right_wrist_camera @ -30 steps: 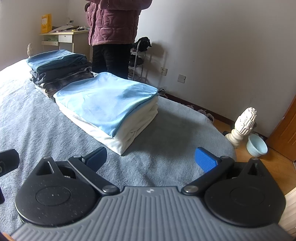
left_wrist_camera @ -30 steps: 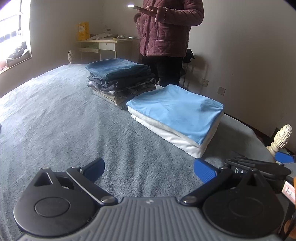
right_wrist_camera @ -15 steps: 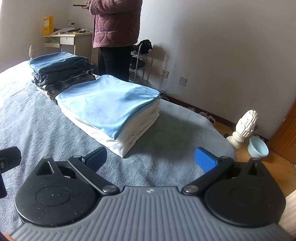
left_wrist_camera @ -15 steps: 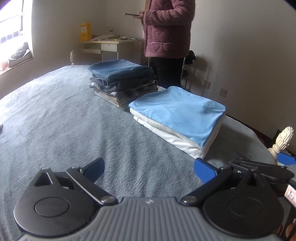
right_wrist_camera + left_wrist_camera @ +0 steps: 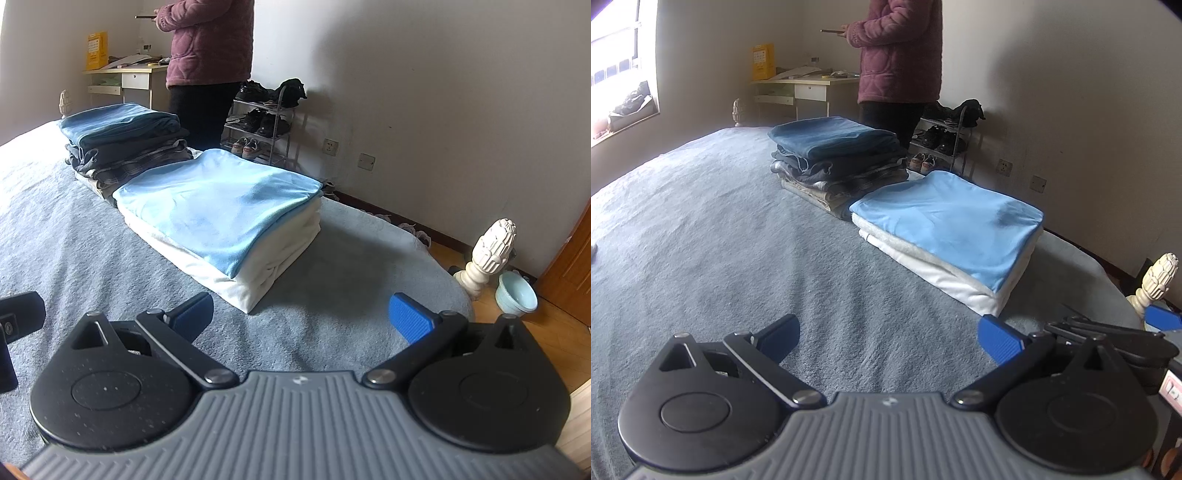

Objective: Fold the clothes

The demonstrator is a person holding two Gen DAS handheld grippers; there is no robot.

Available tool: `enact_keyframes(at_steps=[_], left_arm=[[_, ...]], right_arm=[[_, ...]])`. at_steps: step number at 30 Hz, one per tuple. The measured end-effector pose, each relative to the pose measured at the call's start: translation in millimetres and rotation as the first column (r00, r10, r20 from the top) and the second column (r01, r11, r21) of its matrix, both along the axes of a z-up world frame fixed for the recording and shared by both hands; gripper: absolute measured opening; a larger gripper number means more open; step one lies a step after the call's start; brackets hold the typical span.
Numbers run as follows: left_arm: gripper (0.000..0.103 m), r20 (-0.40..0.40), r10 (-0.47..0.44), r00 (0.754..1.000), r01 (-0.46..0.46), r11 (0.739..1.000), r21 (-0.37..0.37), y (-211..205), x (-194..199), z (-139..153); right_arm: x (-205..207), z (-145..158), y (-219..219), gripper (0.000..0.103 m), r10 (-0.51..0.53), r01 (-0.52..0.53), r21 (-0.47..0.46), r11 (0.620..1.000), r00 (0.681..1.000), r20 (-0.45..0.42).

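Partly cropped standing person

The person at the far side of the bed is cut off above the shoulders by the top edge in both views, and the legs are hidden behind the dark folded stack. The lower garments in that stack show only their edges, so what they are cannot be told. The writing on the yellow box is too small to read, and the window is blown out.
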State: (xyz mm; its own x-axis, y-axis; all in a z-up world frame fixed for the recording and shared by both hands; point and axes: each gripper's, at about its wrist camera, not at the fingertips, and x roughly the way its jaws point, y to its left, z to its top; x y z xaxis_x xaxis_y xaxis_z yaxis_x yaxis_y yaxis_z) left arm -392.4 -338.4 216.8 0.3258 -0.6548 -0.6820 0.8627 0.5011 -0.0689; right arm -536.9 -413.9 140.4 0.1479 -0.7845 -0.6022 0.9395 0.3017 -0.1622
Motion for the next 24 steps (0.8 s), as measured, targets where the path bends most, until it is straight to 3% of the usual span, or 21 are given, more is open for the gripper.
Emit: enact_keyframes(at_steps=[24], left_arm=[[0.103, -0.005, 0.007, 1.0, -0.007, 1.0, 0.005, 0.6, 1.0, 1.0]], right_arm=[[1.6, 0.2, 2.5, 0.102, 0.001, -0.001, 0.004, 1.0, 1.0, 0.001]])
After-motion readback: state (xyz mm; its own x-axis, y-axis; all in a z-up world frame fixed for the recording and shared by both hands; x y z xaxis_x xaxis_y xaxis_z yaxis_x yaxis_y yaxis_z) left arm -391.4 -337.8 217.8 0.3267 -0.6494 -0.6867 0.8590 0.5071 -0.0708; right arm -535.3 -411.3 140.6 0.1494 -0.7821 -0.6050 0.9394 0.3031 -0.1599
